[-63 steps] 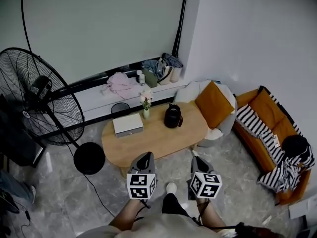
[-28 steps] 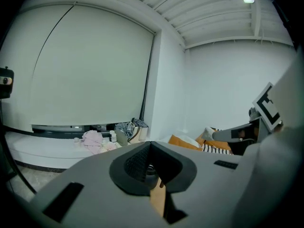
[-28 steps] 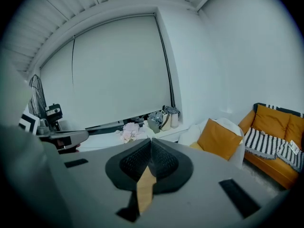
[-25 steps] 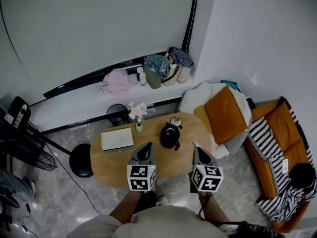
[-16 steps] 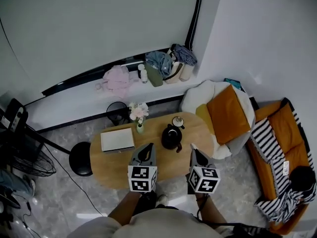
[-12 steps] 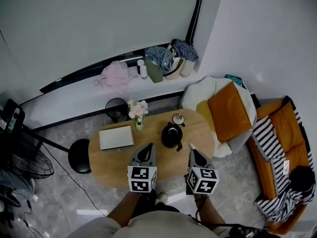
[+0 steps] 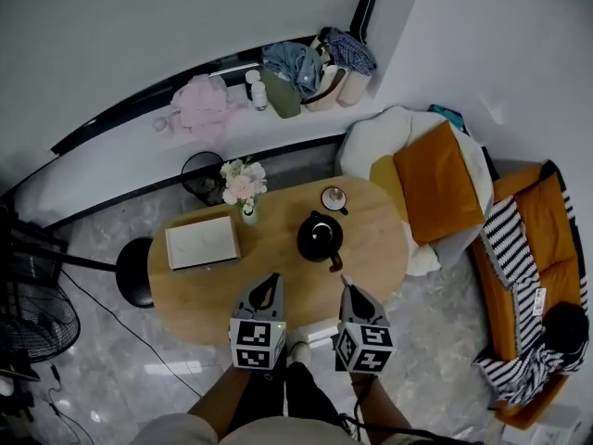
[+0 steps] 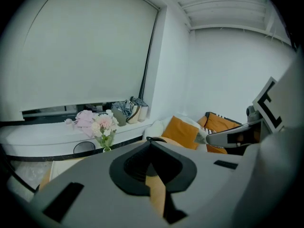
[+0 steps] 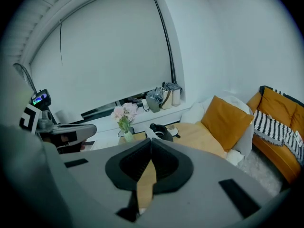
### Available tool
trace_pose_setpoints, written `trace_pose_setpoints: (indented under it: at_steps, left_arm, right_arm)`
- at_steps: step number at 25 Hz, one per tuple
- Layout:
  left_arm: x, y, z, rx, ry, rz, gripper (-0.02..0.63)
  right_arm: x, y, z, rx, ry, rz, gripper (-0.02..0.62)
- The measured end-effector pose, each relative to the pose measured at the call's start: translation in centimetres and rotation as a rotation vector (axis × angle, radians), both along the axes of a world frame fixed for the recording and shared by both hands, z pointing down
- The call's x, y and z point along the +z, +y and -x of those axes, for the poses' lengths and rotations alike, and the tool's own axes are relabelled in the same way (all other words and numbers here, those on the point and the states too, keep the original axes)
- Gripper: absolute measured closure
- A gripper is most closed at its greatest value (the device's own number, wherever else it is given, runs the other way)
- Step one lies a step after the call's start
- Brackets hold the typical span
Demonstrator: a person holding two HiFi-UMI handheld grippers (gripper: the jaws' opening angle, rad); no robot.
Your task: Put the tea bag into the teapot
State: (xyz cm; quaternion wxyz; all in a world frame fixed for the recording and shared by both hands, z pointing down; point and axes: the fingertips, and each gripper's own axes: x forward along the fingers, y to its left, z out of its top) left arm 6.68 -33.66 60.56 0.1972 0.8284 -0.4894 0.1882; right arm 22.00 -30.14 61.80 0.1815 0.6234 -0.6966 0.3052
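Observation:
A black teapot stands near the middle of the oval wooden table; it also shows just past the jaw tips in the right gripper view. Behind it sits a small round dish with something in it. I cannot make out a tea bag. My left gripper and right gripper hover side by side over the table's near edge, short of the teapot. Both are shut with nothing between the jaws, as the left gripper and right gripper show in their own views.
A vase of pink flowers and a flat white box sit on the table's left half. A black stool and a bin stand to the left. A white armchair with orange cushion and an orange sofa stand to the right.
The view has closed in on the table, which now lies nearer below. Both grippers, still shut, now reach over its near edge. The big fan has slid out to the left.

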Motion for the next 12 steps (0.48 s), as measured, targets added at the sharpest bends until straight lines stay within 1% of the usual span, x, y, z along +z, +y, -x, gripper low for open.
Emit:
trace_pose_setpoints:
  at_steps: [5,8,12]
  left_arm:
    - [3.3,-0.4,-0.3,0.024,-0.012,0.043,0.601]
    - [4.3,-0.8,-0.6,0.047,-0.015,0.051,0.601]
    - [5.0,-1.3,-0.8,0.068,-0.018,0.06,0.601]
  right_arm:
    - [2.7,-0.3,-0.3,0.022,-0.003,0.039,0.561]
    - [3.6,-0.7,-0.5,0.032,-0.004,0.053,0.561]
    - [4.2,-1.2,-0.3,0.022,0.008,0.065,0.561]
